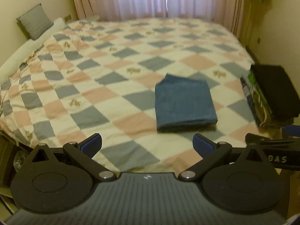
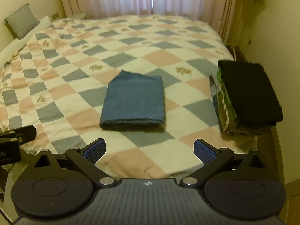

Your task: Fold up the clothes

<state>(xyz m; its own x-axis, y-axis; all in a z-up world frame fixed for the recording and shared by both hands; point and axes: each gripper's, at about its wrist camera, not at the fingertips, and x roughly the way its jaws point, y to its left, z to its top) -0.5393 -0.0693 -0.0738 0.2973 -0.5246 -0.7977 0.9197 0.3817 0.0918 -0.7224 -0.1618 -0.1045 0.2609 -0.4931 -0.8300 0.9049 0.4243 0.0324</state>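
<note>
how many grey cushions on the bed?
1. The grey cushion leans at the far-left head end, against the wall; others may lie out of view.

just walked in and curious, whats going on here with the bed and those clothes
A person is folding clothes with a handheld gripper in each hand. Right now neither holds anything: the left gripper and right gripper are both open, above the near edge of the checked bedspread. A folded blue garment lies flat ahead, and a stack of folded clothes sits to its right.
</note>
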